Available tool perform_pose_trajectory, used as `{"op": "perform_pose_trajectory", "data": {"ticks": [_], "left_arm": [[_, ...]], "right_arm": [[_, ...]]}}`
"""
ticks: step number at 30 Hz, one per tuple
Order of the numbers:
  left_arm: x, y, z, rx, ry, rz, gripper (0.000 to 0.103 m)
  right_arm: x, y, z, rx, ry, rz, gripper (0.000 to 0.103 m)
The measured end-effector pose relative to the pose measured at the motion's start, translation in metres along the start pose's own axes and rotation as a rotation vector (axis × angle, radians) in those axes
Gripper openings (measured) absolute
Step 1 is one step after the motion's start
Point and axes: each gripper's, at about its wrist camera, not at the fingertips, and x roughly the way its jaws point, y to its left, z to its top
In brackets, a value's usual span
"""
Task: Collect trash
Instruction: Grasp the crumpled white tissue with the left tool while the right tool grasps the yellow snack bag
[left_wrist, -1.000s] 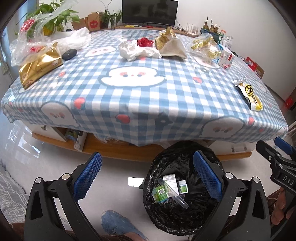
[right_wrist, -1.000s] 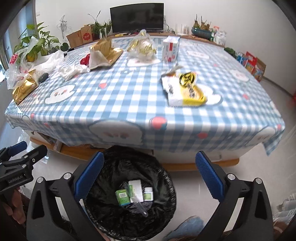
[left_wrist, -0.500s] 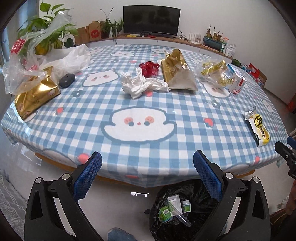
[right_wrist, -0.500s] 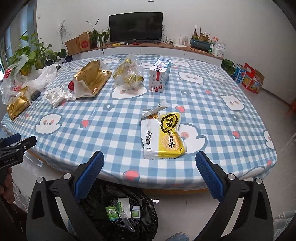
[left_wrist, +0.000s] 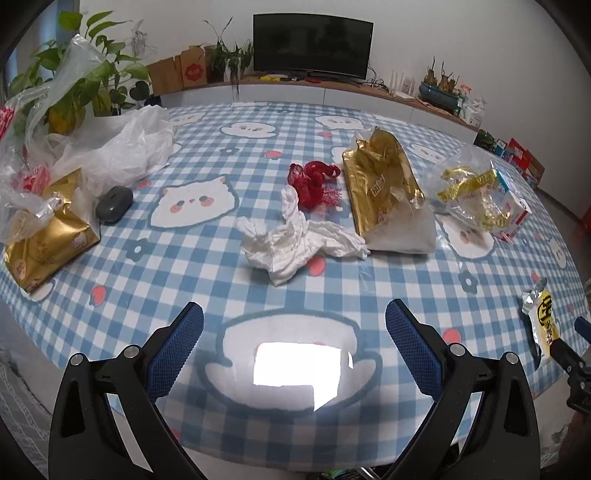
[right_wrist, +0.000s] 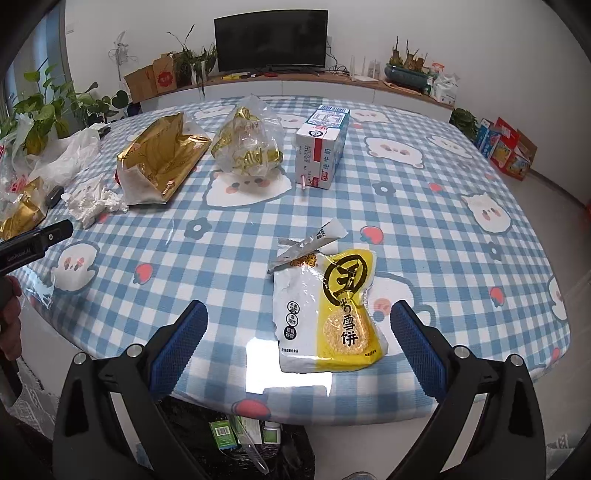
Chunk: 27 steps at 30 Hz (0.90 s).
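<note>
We're hovering both grippers over the table edge, nothing picked yet. The left gripper (left_wrist: 294, 341) is gaping wide with empty fingers, and the tissue (left_wrist: 295, 238) is sitting ahead of them, roughly centred, with the red net (left_wrist: 314, 182) just beyond it and the gold bag (left_wrist: 384, 192) off past the right finger. The risk we're seeing there: soft tissue slipping out, or snagging the net along with it. The right gripper (right_wrist: 299, 341) is also spread wide and holding nothing, with the snack packet (right_wrist: 328, 310) lying between its fingers, nearer the right one. It's flat and glossy, so we're probably skidding over it. The bin (right_wrist: 236, 439) is showing below the fingers.
</note>
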Motion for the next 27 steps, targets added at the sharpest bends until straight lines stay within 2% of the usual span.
{"op": "perform_pose_trajectory", "data": {"ticks": [10,18,20,22,24,27], "left_arm": [[0.037,0.005,0.034,-0.03,0.009,0.003,0.097],[0.07,0.01,0.044,-0.036,0.044,0.034,0.095],[0.075,0.011,0.045,-0.027,0.055,0.046,0.089],[0.081,0.012,0.044,-0.027,0.08,0.041,0.079],[0.083,0.011,0.043,-0.031,0.098,0.035,0.075],[0.082,0.006,0.041,-0.012,0.093,0.051,0.065]], "right_arm": [[0.027,0.002,0.003,0.013,0.053,-0.003,0.095],[0.04,0.005,0.001,0.014,0.083,0.001,0.089],[0.041,0.007,0.001,-0.002,0.08,-0.021,0.084],[0.042,0.005,0.002,0.002,0.084,-0.024,0.081],[0.043,0.004,0.002,0.005,0.086,-0.031,0.077],[0.044,0.002,0.003,0.007,0.089,-0.049,0.068]]}}
